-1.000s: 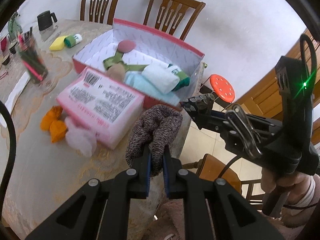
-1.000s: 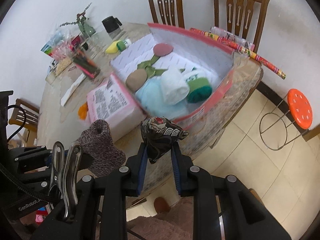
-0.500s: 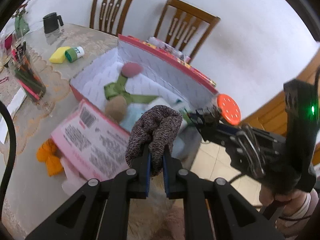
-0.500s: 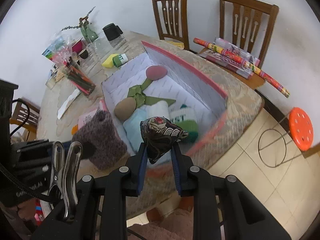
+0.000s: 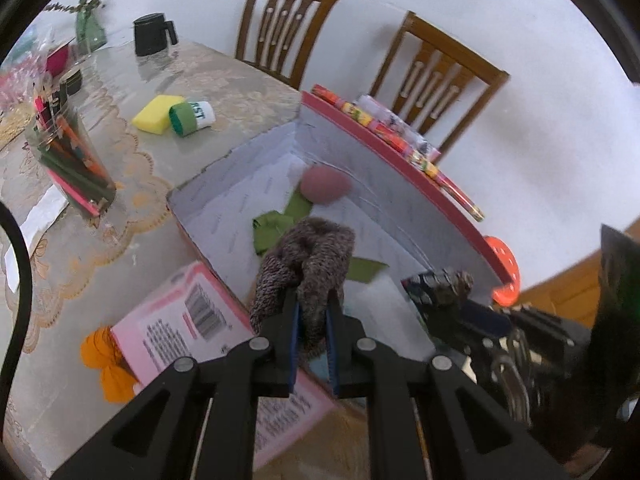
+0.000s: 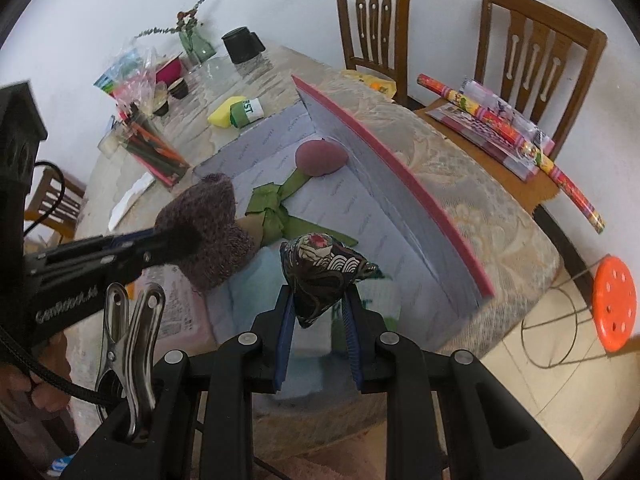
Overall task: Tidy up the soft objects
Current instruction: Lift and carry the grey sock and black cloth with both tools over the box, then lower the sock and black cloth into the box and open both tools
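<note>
Carrying two soft items over the open pink-rimmed box, one per gripper, presumably to drop both in one pass. Left gripper pinching a brown knit sock by its lower end, jaws pressed tight into the fabric so the bulk flops up and forward, clear of the camera. Right gripper clamping a dark patterned pouch at its narrow bottom corner, jaws squeezed on it, wide end sticking up. Both loads hanging above the box's near half, over a light blue cloth and what is probably a white rolled towel, mostly hidden behind the fingers. Further in, lying on the box floor: a mauve pad in the far corner and a green ribbon bow mid-floor. Leaving that far floor space as the likely landing zone. Sitting outside on the table, likely awaiting sorting: yellow sponge, green-white roll, orange fabric beside the pink lid. Holding both items high enough to clear the box wall before lowering.
</note>
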The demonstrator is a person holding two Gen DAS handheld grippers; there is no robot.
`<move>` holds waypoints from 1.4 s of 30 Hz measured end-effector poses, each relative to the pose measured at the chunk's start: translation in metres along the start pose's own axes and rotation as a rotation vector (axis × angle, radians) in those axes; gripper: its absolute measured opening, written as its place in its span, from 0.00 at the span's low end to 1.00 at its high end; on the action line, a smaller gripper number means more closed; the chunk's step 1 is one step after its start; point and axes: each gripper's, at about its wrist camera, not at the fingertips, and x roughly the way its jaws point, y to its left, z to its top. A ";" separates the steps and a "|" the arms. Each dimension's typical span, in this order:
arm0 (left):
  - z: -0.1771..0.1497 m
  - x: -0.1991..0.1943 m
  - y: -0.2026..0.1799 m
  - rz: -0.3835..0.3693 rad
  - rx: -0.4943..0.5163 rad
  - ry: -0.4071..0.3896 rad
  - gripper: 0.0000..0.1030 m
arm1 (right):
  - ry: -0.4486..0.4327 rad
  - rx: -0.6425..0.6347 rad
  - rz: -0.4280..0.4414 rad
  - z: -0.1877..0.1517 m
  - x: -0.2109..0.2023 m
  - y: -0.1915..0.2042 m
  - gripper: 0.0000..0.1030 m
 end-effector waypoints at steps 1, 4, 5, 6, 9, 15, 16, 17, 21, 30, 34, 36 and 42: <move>0.002 0.004 0.001 0.005 -0.008 -0.001 0.10 | 0.004 -0.011 -0.004 0.001 0.004 0.000 0.24; 0.007 0.013 0.003 0.028 -0.022 0.001 0.10 | 0.014 -0.027 -0.009 0.004 0.012 -0.001 0.24; 0.009 0.016 0.003 0.034 -0.024 0.004 0.10 | 0.017 -0.030 -0.010 0.004 0.014 -0.001 0.24; 0.011 0.019 0.002 0.040 -0.022 0.006 0.10 | 0.020 -0.036 -0.010 0.005 0.016 -0.002 0.24; 0.012 0.022 -0.001 0.056 -0.009 0.003 0.10 | 0.023 -0.045 -0.014 0.005 0.018 -0.003 0.24; 0.016 0.024 -0.004 0.051 -0.010 0.002 0.27 | 0.023 -0.034 -0.002 0.007 0.020 -0.008 0.24; 0.016 0.024 -0.004 0.052 -0.013 -0.001 0.31 | 0.022 -0.032 0.000 0.007 0.020 -0.008 0.24; 0.017 0.023 -0.005 0.054 -0.014 -0.003 0.33 | 0.020 -0.031 0.003 0.008 0.019 -0.008 0.24; 0.018 0.020 -0.008 0.063 -0.007 0.000 0.36 | 0.015 -0.026 0.007 0.007 0.018 -0.008 0.25; 0.017 0.007 -0.009 0.087 -0.011 -0.017 0.43 | -0.030 -0.026 -0.004 0.006 0.008 -0.006 0.36; 0.014 0.001 -0.008 0.092 -0.015 -0.022 0.43 | -0.034 -0.031 -0.005 0.005 0.006 -0.004 0.36; 0.012 -0.001 -0.007 0.094 -0.017 -0.024 0.43 | -0.036 -0.031 -0.005 0.004 0.006 -0.003 0.36; 0.006 -0.009 -0.004 0.102 -0.026 -0.032 0.43 | -0.046 -0.033 -0.006 0.002 0.002 -0.001 0.36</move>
